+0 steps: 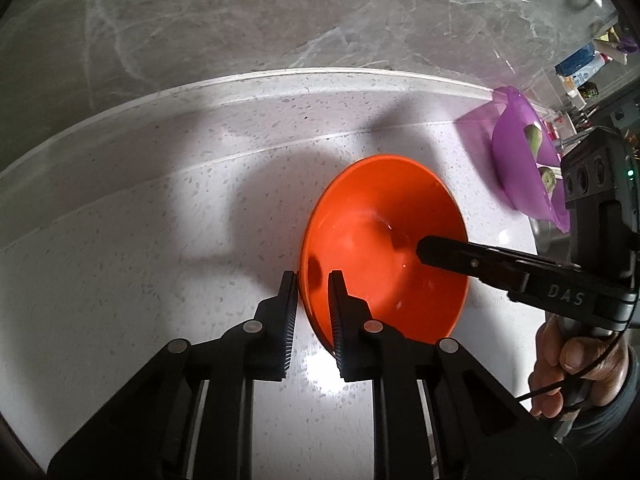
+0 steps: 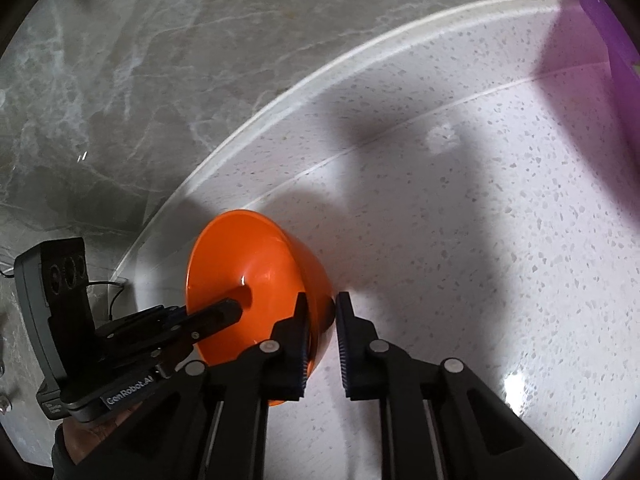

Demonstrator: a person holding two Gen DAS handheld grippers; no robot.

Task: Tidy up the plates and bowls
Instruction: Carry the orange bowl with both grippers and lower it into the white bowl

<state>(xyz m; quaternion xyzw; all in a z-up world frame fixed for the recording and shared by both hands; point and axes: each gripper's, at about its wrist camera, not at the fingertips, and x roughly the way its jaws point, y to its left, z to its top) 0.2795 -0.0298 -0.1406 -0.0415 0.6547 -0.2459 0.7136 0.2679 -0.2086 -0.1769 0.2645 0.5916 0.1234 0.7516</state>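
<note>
Countertop point(image 1: 140, 260): white stone with fine grey speckles, glossy, one bright glare patch near the front edge; a thin pale seam line curves across it. Broad soft shadows of both tools fall over the middle.

Backsplash wall point(image 1: 280, 12): grey marble-look slab with pale veining, joined to the counter by a raised white lip.

Orange bowl point(image 1: 384, 240): plastic, glossy inside, on the countertop toward the middle, between the two tools. In the right wrist view point(image 2: 248, 272) tilted, mouth facing the left tool.

Left gripper point(image 1: 314, 280): fingers parted a little, straddling the near rim of the orange bowl, one finger outside the wall and one inside; firm contact cannot be told. Seen from the right wrist view point(image 2: 224, 312), one finger reaching into the bowl.

Right gripper point(image 2: 322, 304): fingers parted a little, straddling the bowl's wall, left finger inside, right finger outside; firm contact cannot be told. In the left wrist view, one dark finger point(image 1: 444, 252) lying inside the bowl.

Purple bowl point(image 1: 516, 160): translucent, far right of counter, well apart from the orange one, holding green rounded items point(image 1: 534, 136), too small to identify.

Shelf clutter point(image 1: 580, 68): bottles and small packages at far right, blurred.
</note>
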